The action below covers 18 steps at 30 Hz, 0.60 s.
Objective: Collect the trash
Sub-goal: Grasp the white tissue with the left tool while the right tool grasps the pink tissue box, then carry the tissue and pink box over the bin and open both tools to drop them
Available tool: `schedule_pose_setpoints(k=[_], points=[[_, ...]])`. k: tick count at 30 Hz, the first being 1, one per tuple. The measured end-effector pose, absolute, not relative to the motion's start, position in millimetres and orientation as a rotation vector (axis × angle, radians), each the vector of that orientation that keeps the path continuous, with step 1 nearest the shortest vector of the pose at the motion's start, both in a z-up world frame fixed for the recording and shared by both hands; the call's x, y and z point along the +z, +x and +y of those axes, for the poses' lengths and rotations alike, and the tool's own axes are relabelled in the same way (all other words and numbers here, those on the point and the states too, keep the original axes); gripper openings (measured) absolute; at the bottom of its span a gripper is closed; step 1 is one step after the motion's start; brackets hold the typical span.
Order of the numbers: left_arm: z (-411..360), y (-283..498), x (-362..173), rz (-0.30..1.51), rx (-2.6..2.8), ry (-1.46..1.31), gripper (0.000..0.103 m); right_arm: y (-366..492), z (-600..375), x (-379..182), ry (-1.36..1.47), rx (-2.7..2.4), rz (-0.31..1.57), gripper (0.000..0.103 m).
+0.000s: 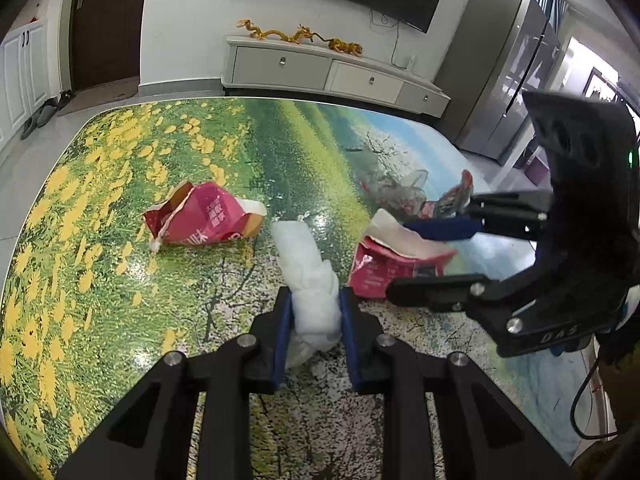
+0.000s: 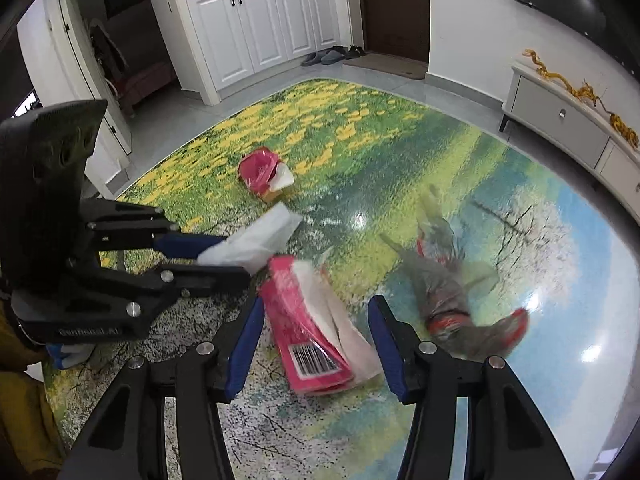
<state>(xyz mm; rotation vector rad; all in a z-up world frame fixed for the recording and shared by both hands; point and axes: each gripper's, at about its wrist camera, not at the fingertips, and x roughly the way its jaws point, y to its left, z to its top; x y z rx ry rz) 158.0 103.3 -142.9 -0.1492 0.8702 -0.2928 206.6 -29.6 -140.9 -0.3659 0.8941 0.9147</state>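
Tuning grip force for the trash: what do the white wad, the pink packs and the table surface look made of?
White wad: soft tissue or thin paper, matte and crumpled, dented between the left hand-held gripper pads.
Pink pack: glossy thin film or coated paper with white paper inside; creased, barcode printed.
Far pink pack: torn, brownish inner layer, likely coated paper.
Table: hard, glossy printed surface; shows glare.

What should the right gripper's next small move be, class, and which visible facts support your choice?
Probably close the right gripper on the torn pink packet. Its jaws stand open either side of the packet, which lies on the table, pads not yet pressing. The left gripper is already shut on the white wrapper, so this piece seems next.
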Motion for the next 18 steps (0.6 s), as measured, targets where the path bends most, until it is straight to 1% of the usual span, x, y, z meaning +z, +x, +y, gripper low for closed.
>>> schedule_pose_setpoints(k=[1,2,3,11,15,18], points=[[103,158,-143,0.870,-0.291,-0.149,0.022,205,-30,-142,-0.372,0.914,0.893,0.040],[103,158,-143,0.870,-0.289,-0.149,0.022,203,-31,-144,-0.379,0.912,0.893,0.036],[103,158,-143,0.870,-0.287,-0.148,0.022,201,-32,-146,-0.381,0.908,0.893,0.030],[105,157,-141,0.860,-0.279,-0.155,0.021,180,-51,-142,-0.332,0.808,0.889,0.028],[105,157,-141,0.858,-0.272,-0.156,0.019,158,-68,-129,-0.283,0.760,0.881,0.028],[102,150,-135,0.822,-0.251,-0.125,0.018,139,-84,-115,-0.237,0.714,0.861,0.028]])
